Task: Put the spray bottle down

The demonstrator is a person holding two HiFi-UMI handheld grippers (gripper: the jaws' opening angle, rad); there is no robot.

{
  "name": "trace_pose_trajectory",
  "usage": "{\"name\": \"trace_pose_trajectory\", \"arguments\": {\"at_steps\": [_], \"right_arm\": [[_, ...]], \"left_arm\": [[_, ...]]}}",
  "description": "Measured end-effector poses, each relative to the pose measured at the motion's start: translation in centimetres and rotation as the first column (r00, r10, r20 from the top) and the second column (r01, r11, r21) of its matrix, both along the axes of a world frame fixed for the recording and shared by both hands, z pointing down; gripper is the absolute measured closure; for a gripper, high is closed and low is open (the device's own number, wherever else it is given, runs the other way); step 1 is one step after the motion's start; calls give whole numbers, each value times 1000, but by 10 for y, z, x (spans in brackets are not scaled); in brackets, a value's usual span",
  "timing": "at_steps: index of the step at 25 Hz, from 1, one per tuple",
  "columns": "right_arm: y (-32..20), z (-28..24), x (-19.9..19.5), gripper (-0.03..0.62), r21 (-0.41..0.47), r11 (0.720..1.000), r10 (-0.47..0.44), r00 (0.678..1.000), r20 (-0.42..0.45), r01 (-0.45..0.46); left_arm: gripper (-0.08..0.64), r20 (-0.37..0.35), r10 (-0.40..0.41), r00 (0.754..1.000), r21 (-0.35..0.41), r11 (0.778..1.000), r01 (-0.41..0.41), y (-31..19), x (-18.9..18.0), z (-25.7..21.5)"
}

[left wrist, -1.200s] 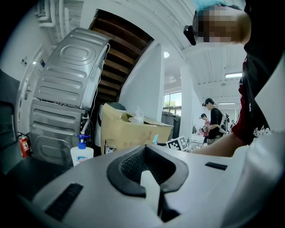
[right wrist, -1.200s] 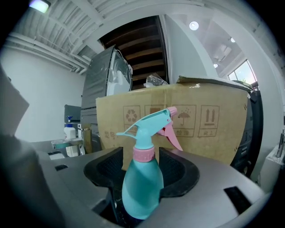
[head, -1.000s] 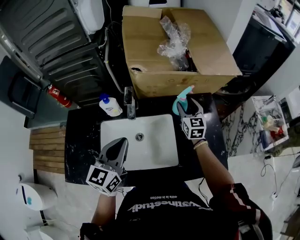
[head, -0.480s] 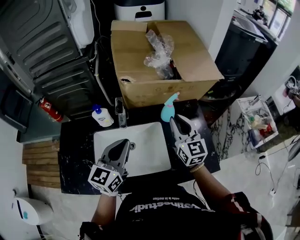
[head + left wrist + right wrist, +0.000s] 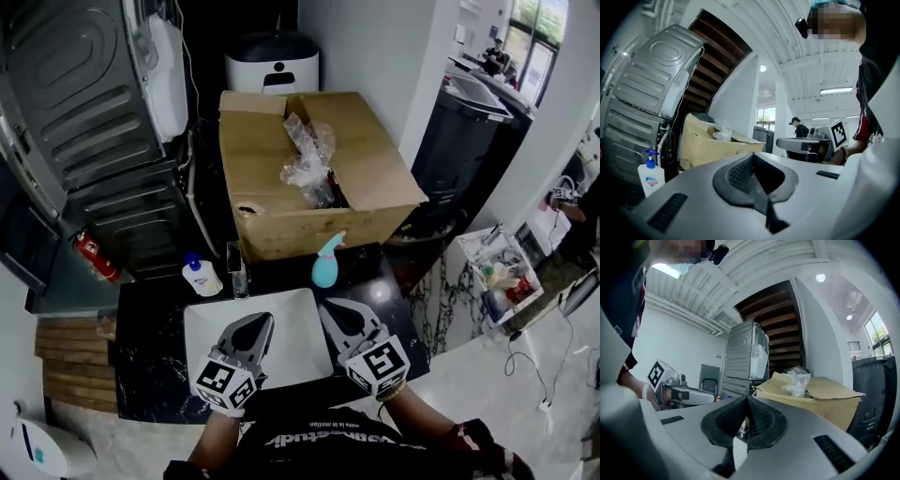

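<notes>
The turquoise spray bottle stands upright on the black counter, behind the sink's right corner, free of both grippers. My right gripper hovers over the sink's right edge, a short way in front of the bottle, shut with nothing in it. In the right gripper view its pads meet and the bottle is out of sight. My left gripper hangs over the white sink, also shut and empty; the left gripper view shows its jaws closed.
A white soap pump bottle and the faucet stand behind the sink. An open cardboard box with plastic wrap rises just behind the counter. A grey appliance is at the left, a black bin at the right.
My right gripper let go of the spray bottle, pulled back toward the person and closed its jaws. The bottle stays on the counter. The left gripper shifted slightly.
</notes>
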State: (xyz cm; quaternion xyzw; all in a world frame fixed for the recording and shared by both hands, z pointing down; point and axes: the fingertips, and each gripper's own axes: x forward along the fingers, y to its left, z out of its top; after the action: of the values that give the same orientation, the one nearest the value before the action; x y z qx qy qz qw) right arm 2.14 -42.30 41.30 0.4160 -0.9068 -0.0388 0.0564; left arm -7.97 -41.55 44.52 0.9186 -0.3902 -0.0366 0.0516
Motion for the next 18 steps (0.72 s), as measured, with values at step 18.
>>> {"name": "trace_pose_trajectory", "arguments": {"at_steps": [18], "right_arm": [[23, -10, 14, 554, -30, 999, 26, 998, 53, -24]], "left_arm": [[545, 23, 56, 998, 5, 998, -56, 1, 30, -2]]}}
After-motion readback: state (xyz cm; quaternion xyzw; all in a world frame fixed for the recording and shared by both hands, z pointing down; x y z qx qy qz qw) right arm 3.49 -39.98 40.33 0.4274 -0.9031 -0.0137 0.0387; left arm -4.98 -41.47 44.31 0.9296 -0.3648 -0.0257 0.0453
